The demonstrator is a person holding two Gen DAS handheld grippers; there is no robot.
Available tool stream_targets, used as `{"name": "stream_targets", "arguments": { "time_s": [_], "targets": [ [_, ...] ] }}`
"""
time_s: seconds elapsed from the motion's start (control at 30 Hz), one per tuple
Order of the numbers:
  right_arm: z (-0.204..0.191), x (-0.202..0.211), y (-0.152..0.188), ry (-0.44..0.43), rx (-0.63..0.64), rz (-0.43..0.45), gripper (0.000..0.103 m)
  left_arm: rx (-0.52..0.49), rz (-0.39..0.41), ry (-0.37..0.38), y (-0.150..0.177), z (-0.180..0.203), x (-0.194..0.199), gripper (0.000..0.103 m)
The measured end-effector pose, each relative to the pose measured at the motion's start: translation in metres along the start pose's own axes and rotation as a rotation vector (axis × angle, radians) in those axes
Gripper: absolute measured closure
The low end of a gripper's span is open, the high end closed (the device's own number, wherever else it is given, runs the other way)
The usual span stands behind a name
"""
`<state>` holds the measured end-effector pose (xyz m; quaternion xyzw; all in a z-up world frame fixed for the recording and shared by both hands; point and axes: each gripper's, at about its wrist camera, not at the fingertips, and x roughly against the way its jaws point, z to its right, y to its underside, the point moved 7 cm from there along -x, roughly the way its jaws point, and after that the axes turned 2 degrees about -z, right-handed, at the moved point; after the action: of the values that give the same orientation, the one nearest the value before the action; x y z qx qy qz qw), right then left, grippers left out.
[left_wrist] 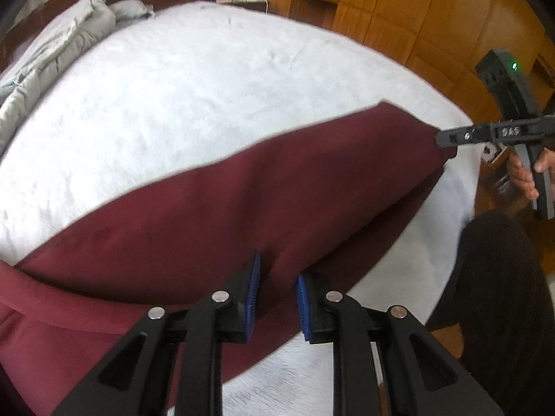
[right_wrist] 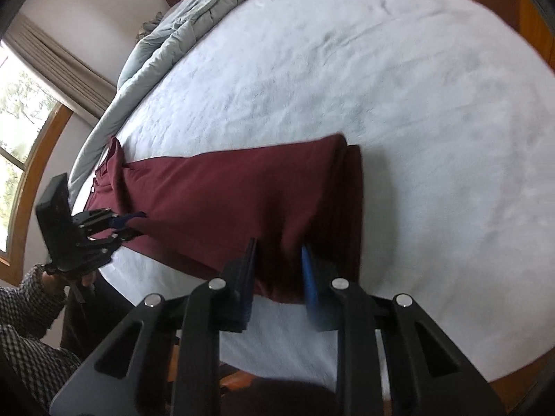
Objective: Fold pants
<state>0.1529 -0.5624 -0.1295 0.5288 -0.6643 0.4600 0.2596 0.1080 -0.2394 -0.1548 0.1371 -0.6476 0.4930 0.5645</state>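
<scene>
1. Maroon pants point(right_wrist: 242, 201) lie lengthwise, legs stacked, on the white bed point(right_wrist: 381, 86).
2. Left claw point(left_wrist: 275, 294) – parted, straddling the near edge.
3. Right claw point(right_wrist: 277, 270) – parted at the hem end.

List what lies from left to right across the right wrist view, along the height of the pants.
Window → left gripper at the near edge of the pants by the waist → maroon pants stretched along the bed → bare white bed cover.
</scene>
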Motion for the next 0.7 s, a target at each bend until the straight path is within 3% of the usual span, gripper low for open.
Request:
{"name": "stream_targets", "arguments": {
  "time_s": [0.07,0.17,0.27,0.33,0.4,0.43,0.47,0.5,0.53,0.63,0.7],
  "targets": [
    [0.004,-0.005,0.006,0.04,0.003,-0.03,0.08,0.006,0.0,-0.005,0.0,0.004,0.001,0.084],
    [0.013,-0.035,0.017,0.125,0.011,-0.127,0.081,-0.003,-0.065,-0.037,0.015,0.004,-0.027,0.084],
    [0.012,-0.043,0.013,0.147,0.014,-0.136,0.079,0.045,-0.049,-0.011,0.018,-0.003,-0.035,0.083],
    [0.008,-0.036,0.008,0.156,0.016,-0.13,0.072,0.085,-0.037,0.014,0.015,-0.007,-0.03,0.082],
    [0.0,-0.025,0.004,0.208,0.041,-0.106,0.049,0.138,-0.046,0.028,0.012,-0.016,-0.023,0.067],
    [-0.009,-0.015,0.0,0.237,0.065,-0.069,0.047,0.168,-0.057,0.055,0.012,-0.019,-0.018,0.059],
    [-0.018,-0.01,-0.003,0.239,0.078,-0.049,0.047,0.19,-0.054,0.081,0.013,-0.021,-0.013,0.044],
    [-0.028,-0.006,-0.006,0.232,0.092,-0.029,0.047,0.24,-0.028,0.099,0.013,-0.03,0.0,0.028],
    [-0.046,-0.004,-0.011,0.194,0.113,0.001,0.047,0.27,-0.012,0.095,0.015,-0.037,0.009,0.023],
    [-0.1,-0.022,-0.024,0.014,0.151,0.005,0.047,0.393,0.015,0.068,0.023,-0.076,0.037,0.02],
    [-0.13,-0.047,-0.03,-0.065,0.181,-0.023,0.047,0.508,0.007,-0.023,0.036,-0.116,0.051,0.019]
  ]
}}
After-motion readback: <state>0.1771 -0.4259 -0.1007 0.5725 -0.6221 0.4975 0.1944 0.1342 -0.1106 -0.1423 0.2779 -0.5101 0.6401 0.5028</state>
